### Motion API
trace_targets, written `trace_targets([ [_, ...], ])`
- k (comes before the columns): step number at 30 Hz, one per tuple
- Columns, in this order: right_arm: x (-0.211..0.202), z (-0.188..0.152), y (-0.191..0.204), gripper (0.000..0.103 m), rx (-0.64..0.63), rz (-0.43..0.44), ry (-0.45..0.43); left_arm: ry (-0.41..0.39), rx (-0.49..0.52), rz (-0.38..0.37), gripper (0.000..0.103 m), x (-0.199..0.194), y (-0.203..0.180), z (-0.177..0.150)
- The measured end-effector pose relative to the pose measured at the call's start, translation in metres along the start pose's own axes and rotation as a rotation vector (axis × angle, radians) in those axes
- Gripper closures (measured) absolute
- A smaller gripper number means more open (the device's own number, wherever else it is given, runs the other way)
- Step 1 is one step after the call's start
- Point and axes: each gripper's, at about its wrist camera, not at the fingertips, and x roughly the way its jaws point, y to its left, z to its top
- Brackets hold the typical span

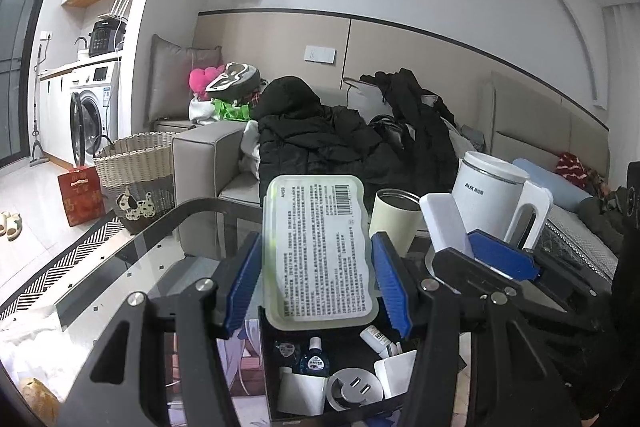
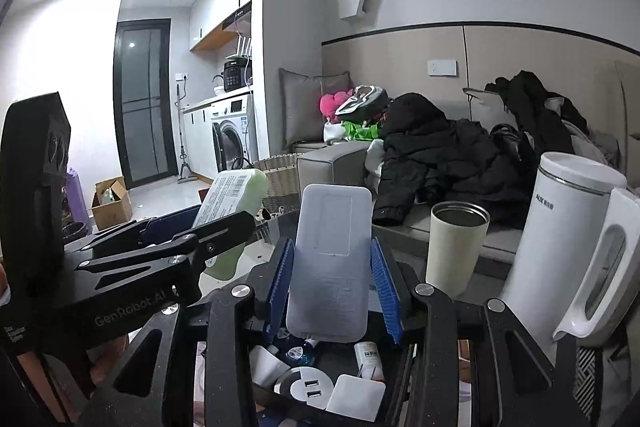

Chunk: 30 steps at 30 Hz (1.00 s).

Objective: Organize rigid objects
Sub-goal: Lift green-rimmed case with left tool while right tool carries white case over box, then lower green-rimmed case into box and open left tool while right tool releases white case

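While both grippers hang above the black bin [image 1: 276, 367], each is clamped on an item. Left gripper [image 1: 318, 267] pads press the long sides of a pale green flat case [image 1: 318, 247] with a printed barcode label, held upright over the bin's far edge. Right gripper [image 2: 330, 283] pads squeeze a white slab-like device [image 2: 330, 259], likewise upright, directly above the same bin [image 2: 260, 393]. Judged step: carrying, with both items lifted and neither yet set down; whether they are headed into the bin or out of it cannot be told. The next move likely calls for lowering one item at a time, since the two grippers sit close side by side and the bin is crowded. Bin contents: a small blue bottle [image 1: 316, 359], a round grey socket with two USB ports [image 1: 352, 385], a white charger block [image 1: 396, 371], a small white tube [image 1: 374, 337], a white roll or cup [image 1: 300, 393]. Right and farther off, on the glass table [image 1: 120, 259]: a cream tumbler [image 2: 456, 247], open-topped, contents not visible, and a white kettle [image 2: 560, 227].
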Motion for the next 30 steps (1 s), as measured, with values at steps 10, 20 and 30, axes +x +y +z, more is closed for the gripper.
trace_targets([
  [10, 0.018, -0.008, -0.008, 0.064, 0.030, -0.028, 0.097, 0.080, 0.004, 0.008, 0.049, 0.017, 0.000, -0.008],
  [20, 0.058, -0.037, -0.025, 0.064, 0.071, -0.036, 0.333, 0.331, 0.012, 0.015, 0.049, 0.064, -0.003, -0.034],
  [30, 0.075, -0.062, -0.031, 0.064, 0.091, 0.009, 0.487, 0.478, 0.051, -0.001, 0.049, 0.070, -0.015, -0.059],
])
